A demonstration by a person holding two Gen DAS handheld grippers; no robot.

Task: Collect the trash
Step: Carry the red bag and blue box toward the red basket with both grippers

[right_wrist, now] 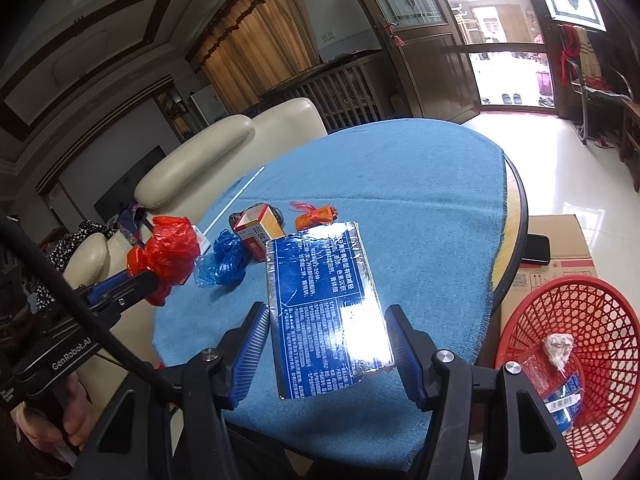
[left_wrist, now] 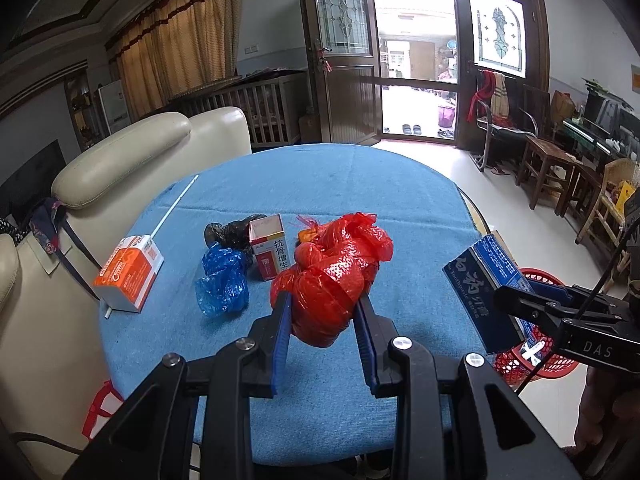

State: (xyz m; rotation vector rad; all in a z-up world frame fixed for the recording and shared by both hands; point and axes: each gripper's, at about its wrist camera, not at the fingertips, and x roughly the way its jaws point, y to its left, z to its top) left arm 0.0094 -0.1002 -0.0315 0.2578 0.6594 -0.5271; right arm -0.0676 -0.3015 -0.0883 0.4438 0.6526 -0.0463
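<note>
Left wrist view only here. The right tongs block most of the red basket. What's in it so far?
Observer: A blue packet and a pale wad in clear wrap lie in the basket.
Operator: Anything beside the basket?
Observer: A cardboard box with a dark phone on top.
Operator: What's behind my red bag?
Observer: An orange wrapper with a frayed red end, lying on the cloth.
</note>
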